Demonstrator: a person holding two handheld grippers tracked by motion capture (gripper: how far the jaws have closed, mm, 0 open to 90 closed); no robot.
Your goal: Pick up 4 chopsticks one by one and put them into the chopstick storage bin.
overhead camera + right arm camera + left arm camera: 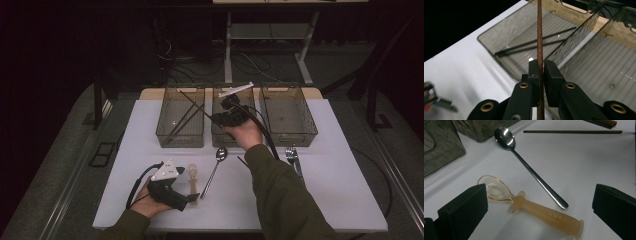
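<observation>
My right gripper (221, 118) (542, 66) is shut on a thin brown chopstick (195, 102) (539, 30), held up over the left smoky bin (181, 142) (499, 35). Two dark chopsticks (182, 122) (531, 45) lie crossed in that bin. My left gripper (191, 198) (539, 195) is open, low over the table's front. An orange baby spoon (192, 176) (541, 212) with a clear bowl lies between its jaws, touching neither. A metal spoon (215, 170) (529, 167) lies just beside it.
A middle bin (222, 140) (599, 62) and a right bin (287, 112) stand in the same back row. A fork (293, 159) lies at the right on the white table (340, 200). Another dark chopstick (571, 131) lies beyond the spoons.
</observation>
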